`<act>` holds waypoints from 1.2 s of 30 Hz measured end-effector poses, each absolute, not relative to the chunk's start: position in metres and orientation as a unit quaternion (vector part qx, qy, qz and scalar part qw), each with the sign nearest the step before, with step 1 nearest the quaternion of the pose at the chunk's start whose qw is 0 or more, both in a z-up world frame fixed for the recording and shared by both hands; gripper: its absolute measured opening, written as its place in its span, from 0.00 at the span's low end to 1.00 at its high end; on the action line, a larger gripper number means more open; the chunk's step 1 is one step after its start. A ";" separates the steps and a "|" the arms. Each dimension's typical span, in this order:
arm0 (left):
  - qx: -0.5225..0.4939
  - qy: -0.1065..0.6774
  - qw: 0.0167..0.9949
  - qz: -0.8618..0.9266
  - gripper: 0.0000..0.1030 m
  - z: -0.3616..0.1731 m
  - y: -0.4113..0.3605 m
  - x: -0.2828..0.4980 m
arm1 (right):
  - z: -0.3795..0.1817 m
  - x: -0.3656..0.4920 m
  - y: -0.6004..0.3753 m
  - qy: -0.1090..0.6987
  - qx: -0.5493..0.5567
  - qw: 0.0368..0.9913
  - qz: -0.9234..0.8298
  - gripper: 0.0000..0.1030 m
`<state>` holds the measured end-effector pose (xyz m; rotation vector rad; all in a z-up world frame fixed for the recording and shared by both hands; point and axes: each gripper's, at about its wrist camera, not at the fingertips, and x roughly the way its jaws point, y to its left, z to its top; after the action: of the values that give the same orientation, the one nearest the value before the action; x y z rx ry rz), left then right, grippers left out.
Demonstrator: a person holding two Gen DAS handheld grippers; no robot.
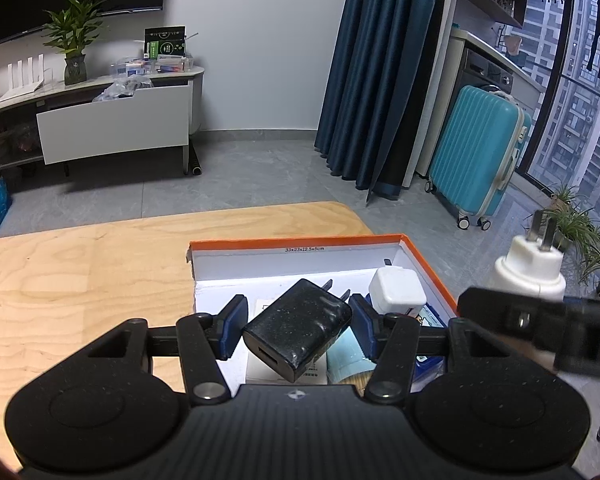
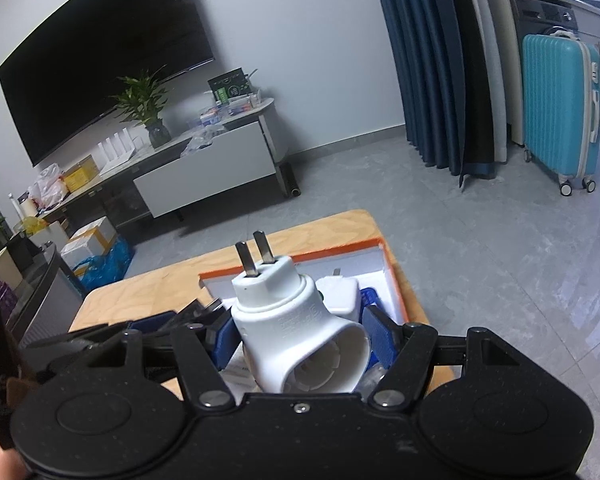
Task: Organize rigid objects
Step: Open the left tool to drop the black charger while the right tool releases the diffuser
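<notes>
My left gripper is shut on a black USB charger, prongs pointing away, held above the orange-rimmed white box. A white cube charger lies in the box, with some blue and pale packets under the gripper. My right gripper is shut on a white plug adapter, prongs up, above the same box. That adapter and the right gripper also show at the right edge of the left wrist view. A white plug lies in the box behind the adapter.
The box sits at the right end of a light wooden table. Beyond are grey floor, a white TV cabinet with clutter, blue curtains, a teal suitcase, and potted plants on the right.
</notes>
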<state>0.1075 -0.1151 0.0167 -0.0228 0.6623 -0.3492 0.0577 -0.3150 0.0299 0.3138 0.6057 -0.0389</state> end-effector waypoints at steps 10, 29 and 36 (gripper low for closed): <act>-0.011 0.323 0.931 -0.170 0.54 0.016 -0.116 0.110 | 0.028 0.057 -0.312 0.300 0.154 0.941 -0.012 0.77; -0.001 0.336 0.926 -0.170 0.54 0.005 -0.127 0.130 | 0.025 0.038 -0.335 0.269 0.167 0.948 -0.039 0.82; -0.005 0.347 0.920 -0.182 0.55 0.001 -0.142 0.145 | 0.025 0.028 -0.340 0.260 0.173 0.949 -0.043 0.82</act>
<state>0.1448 -0.1420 0.0011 -0.0102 0.7138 -0.3750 0.0275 -0.3400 0.0249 0.3513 0.5295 -0.0879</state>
